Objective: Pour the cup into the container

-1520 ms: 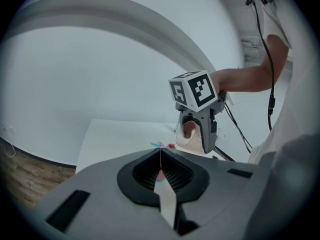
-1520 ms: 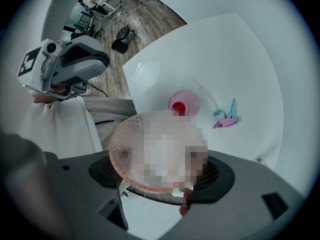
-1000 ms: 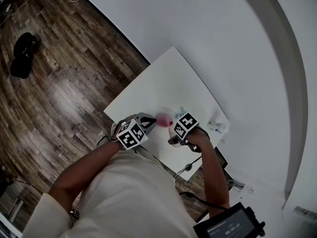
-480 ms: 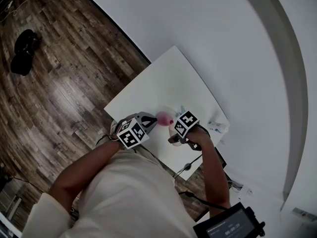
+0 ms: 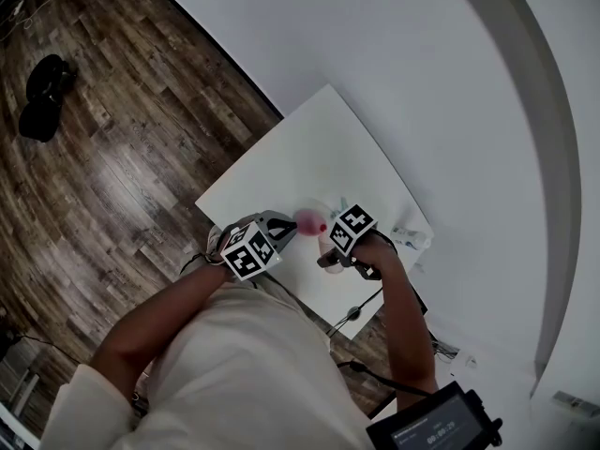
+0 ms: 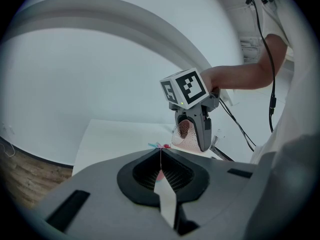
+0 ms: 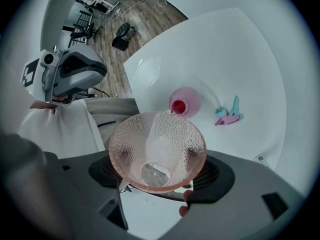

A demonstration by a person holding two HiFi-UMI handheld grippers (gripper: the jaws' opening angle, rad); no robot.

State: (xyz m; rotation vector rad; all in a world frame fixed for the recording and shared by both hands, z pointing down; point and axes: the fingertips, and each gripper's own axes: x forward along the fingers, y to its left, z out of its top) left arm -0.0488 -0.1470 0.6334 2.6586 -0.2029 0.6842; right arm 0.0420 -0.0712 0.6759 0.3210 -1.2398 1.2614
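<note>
My right gripper (image 7: 156, 185) is shut on a pink dimpled glass cup (image 7: 157, 149), which is tipped forward with its lip over a small pink container (image 7: 184, 103) with a red opening. Clear liquid lies along the cup's inner wall up to the lip. In the left gripper view the cup (image 6: 186, 134) sits between the right gripper's (image 6: 194, 134) fingers. The container (image 5: 309, 220) stands on the white table (image 5: 300, 157). My left gripper (image 6: 160, 151) is shut with nothing seen between its tips. It hovers just left of the container, as the left gripper (image 5: 284, 230) shows in the head view.
A teal and pink clip (image 7: 227, 115) lies on the table (image 7: 225, 49) right of the container. A small white item (image 5: 412, 240) sits at the table's right edge. A cable (image 5: 352, 317) hangs off the near edge. Wood floor with a black object (image 5: 42, 101) lies to the left.
</note>
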